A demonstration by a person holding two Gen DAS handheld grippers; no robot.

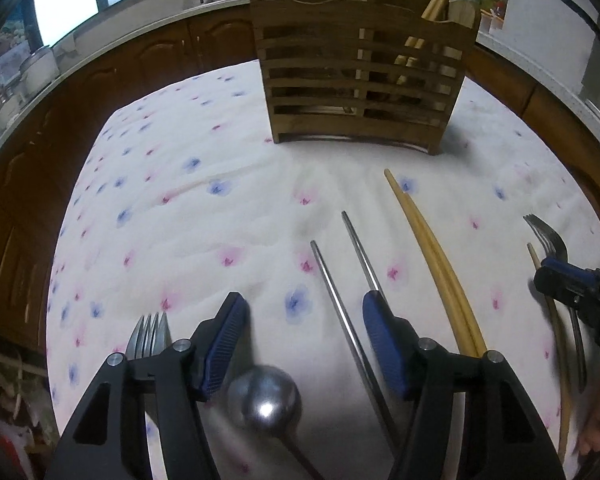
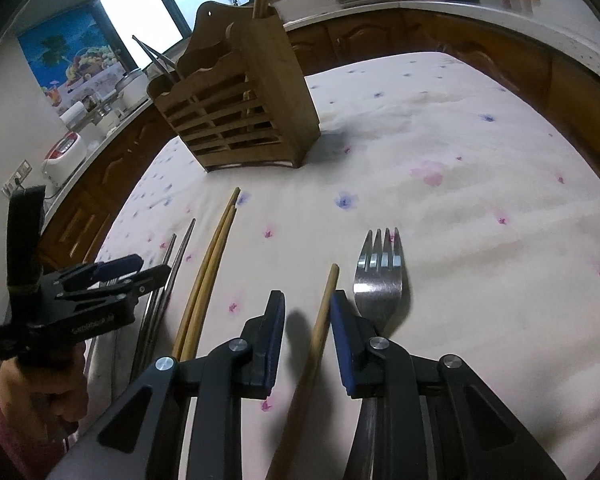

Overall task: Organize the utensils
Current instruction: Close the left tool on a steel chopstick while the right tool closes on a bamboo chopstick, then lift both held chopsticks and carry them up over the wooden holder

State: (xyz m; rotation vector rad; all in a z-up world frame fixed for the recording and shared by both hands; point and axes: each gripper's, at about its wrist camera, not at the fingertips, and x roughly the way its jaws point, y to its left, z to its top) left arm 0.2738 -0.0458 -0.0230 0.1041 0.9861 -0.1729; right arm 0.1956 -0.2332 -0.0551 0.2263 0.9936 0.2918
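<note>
Now spoon point(image 1: 265, 398) between left jaws, chopstick point(image 2: 320, 328) between right

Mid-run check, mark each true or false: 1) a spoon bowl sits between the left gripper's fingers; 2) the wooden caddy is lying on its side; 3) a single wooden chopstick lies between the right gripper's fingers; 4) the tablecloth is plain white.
1) True: the spoon lies between the left gripper's open fingers, unpinched.
2) False: the wooden caddy stands upright, chopsticks poking out.
3) True: the single wooden chopstick lies in the right gripper's gap, a fork just outside.
4) False: the tablecloth carries pink and blue flowers.
</note>
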